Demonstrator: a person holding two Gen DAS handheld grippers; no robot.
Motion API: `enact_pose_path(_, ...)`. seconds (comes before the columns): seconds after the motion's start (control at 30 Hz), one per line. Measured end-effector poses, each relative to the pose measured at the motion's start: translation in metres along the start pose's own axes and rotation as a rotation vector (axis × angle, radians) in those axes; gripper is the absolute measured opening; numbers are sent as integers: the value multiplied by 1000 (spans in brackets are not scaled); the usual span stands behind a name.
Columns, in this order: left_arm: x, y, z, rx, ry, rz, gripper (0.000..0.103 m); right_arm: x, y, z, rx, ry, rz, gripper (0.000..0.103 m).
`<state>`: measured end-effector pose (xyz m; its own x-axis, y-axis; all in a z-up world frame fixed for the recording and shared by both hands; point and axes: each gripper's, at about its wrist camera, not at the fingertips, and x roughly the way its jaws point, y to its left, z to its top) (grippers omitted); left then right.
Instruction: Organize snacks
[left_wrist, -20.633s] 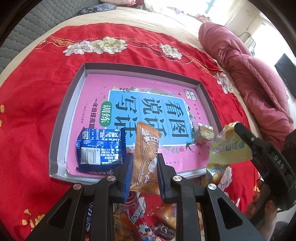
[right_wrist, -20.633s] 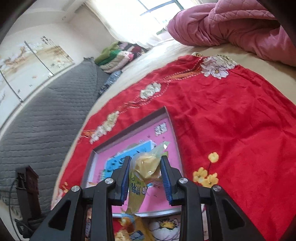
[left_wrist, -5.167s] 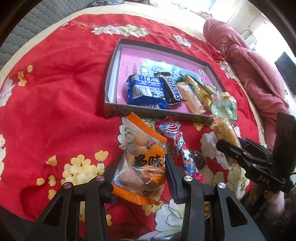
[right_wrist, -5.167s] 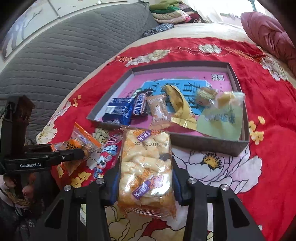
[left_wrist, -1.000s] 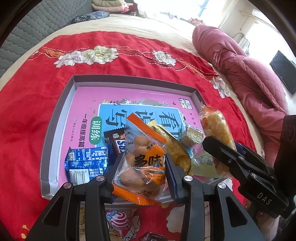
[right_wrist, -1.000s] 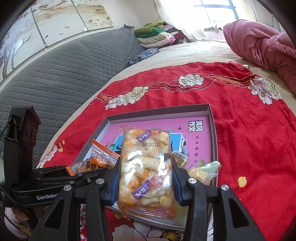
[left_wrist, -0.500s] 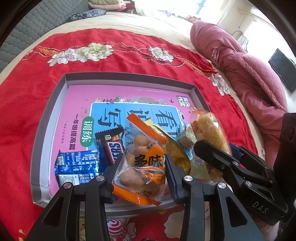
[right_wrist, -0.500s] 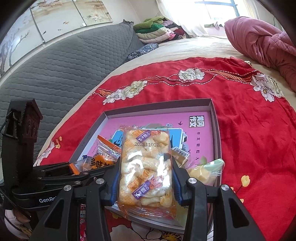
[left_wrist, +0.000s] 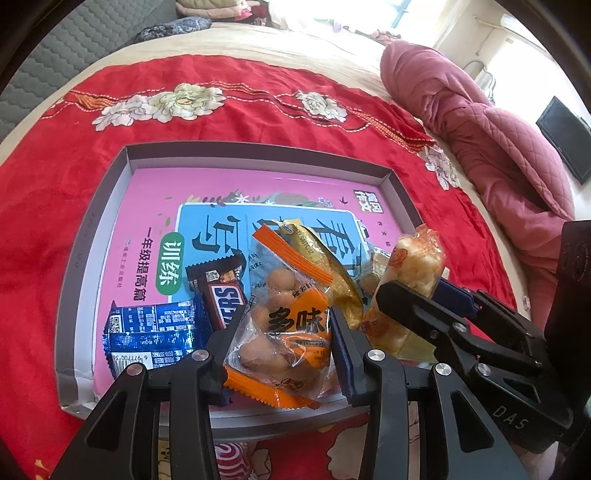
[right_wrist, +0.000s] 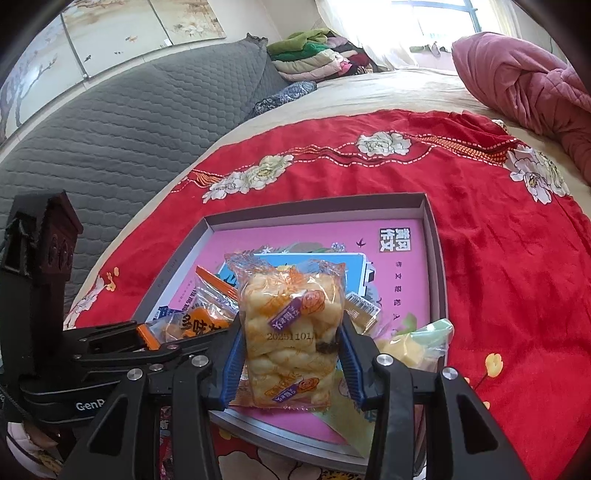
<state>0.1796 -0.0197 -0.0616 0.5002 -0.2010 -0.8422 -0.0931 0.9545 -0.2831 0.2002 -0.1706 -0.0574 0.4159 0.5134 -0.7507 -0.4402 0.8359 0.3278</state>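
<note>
My left gripper is shut on an orange packet of peanuts and holds it over the near part of the grey box with the pink book inside. My right gripper is shut on a clear packet of yellow puffed snacks, also over the box's near edge; it shows in the left wrist view too. In the box lie a blue wafer packet, a Snickers bar, a gold packet and a pale green packet.
The box sits on a red flowered cloth on a bed. A red-and-white candy wrapper lies on the cloth just before the box. A pink quilt is heaped at the far right. A grey padded headboard stands at the left.
Both grippers have moved forward and lower over the box with their packets. The box's near wall is now under the fingertips. The yellow puffed packet has tilted more upright.
</note>
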Motion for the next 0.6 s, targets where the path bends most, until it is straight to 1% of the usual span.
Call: enact_pose_path(0.6, -1, 6, -1, -17, -3, 5, 44, 7, 1, -4, -2, 21, -13, 48)
